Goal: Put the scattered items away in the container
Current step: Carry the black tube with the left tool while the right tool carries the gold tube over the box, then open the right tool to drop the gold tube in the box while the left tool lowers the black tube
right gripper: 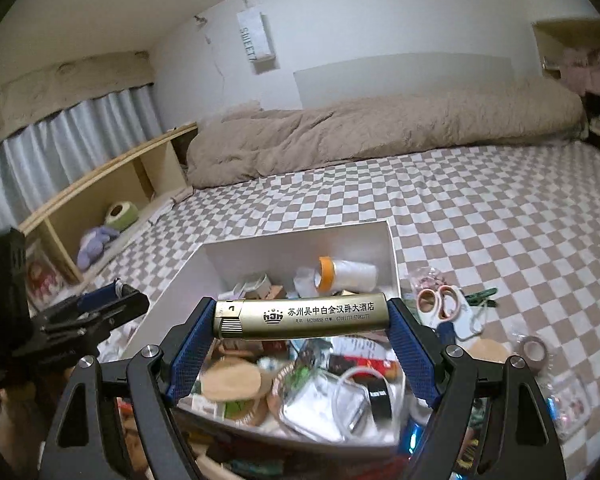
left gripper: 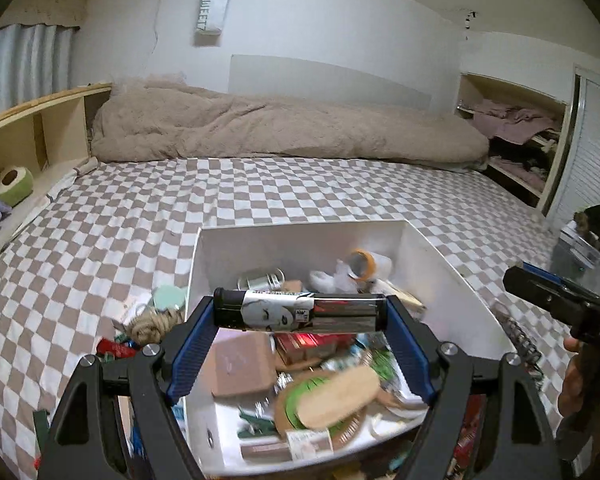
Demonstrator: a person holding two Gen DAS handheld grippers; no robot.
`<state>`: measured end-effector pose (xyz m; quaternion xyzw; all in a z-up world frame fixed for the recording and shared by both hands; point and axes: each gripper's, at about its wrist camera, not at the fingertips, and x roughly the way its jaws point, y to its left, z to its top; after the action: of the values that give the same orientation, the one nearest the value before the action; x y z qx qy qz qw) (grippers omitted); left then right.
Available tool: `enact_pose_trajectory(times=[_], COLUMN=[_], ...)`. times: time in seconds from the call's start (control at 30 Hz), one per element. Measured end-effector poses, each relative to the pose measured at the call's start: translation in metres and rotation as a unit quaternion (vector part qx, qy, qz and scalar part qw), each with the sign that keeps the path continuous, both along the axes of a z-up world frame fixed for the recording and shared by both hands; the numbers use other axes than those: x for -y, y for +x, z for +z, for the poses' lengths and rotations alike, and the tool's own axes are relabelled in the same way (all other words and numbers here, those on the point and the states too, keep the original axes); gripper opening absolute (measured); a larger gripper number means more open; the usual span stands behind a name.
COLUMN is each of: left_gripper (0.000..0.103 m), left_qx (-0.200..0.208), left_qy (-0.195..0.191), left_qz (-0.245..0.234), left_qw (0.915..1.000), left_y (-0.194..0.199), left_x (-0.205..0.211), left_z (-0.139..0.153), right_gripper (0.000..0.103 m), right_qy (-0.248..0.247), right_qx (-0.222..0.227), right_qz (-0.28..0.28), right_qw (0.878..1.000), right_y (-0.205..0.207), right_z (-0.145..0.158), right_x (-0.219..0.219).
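Clutter fills white box (left gripper: 300,236) beneath two gripped lighters (left gripper: 300,312).

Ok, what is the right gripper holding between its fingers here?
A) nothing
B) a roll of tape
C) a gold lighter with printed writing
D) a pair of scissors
C: in the right wrist view the right gripper clamps a gold lighter lengthwise between its blue pads, above the white container; the scissors lie on the bed beside it.
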<state>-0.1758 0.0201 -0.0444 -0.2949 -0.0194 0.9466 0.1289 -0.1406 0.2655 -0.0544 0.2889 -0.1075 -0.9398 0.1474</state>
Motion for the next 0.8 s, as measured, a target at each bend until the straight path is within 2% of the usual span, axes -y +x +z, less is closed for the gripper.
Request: enact_pose_trajectory(times=[0.2,0.4,0.57,0.8], left_gripper=[0.082,0.082,0.082,0.082], left_qx=[0.002,0.009,0.020,0.035], left_qy=[0.006,0.007,0.003,0.003], left_qz=[0.019,0.030,0.040,0.049], left_qw=[0.9998,0.9995,0.9990,0.9982], left_y=[-0.031,-0.050,-0.061,-0.067], left_x=[0.005,0.006,0.010,0.012], left_z=[-0.007,-0.018,-0.032,-0.041], right_gripper=[0.084,0.084,0.084,0.084], right_qy=[-0.010,0.013,0.014,0.043], right_qx=[0.019,0.027,0.051,0.077], right_qz=[-0.012,-0.020,-0.024,-0.038], right_qw=[1.000,0.999,0.998,0.995], right_y=[-0.038,-0.065,-0.077,-0.081], right_z=[-0.013,-0.026,-0.038,-0.047], right_x=[0.001,0.014,0.017,0.021])
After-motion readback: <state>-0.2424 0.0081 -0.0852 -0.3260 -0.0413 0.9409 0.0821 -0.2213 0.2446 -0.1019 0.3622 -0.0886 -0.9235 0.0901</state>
